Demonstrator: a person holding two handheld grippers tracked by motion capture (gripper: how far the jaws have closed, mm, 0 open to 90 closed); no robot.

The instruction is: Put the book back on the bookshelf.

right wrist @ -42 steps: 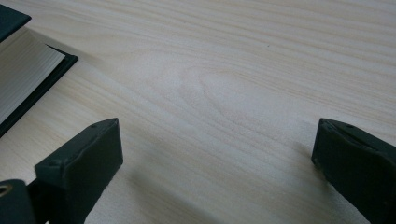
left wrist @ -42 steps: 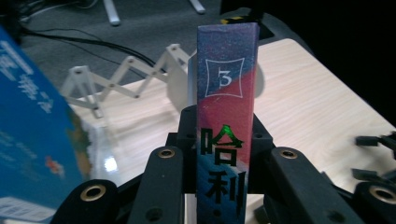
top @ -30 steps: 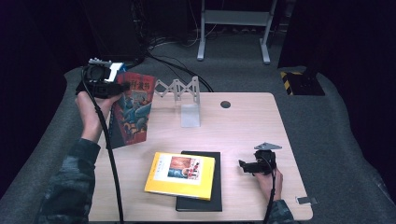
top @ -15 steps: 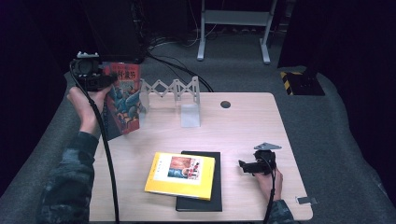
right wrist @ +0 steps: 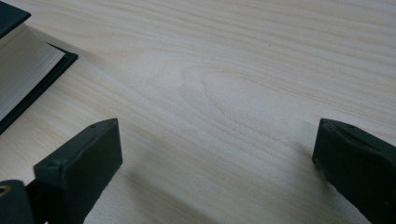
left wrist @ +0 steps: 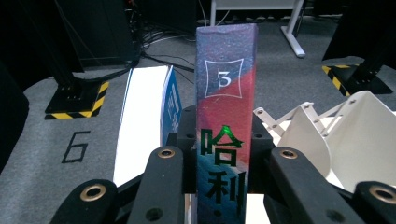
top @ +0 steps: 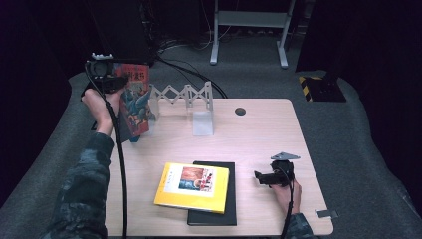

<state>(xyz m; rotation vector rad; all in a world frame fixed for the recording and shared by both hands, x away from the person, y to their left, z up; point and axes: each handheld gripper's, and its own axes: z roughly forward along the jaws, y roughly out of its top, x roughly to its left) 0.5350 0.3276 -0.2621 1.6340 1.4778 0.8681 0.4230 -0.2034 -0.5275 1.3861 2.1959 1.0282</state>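
Standing the book in the rack is what this moment turns on, so start from the table [top: 259, 124]: the white accordion rack [top: 181, 94] runs along its far edge, and its leftmost slot sits just to the right of the book you are carrying. The colourful book [top: 133, 102] is upright, its long axis vertical, over the table's far left corner; in the left gripper view its spine [left wrist: 225, 116] faces the camera, with a white-paged blue book [left wrist: 144, 121] standing to one side and the rack's white leaves [left wrist: 327, 135] to the other. Your left gripper [top: 107, 79] pinches that spine near the top, jaws pressed onto both covers. It is the nearer hand by far. Your right gripper [right wrist: 215, 158] rests well apart on the near right of the table, jaws spread over bare wood beside the black book [top: 214, 214] under the yellow book [top: 191, 185].
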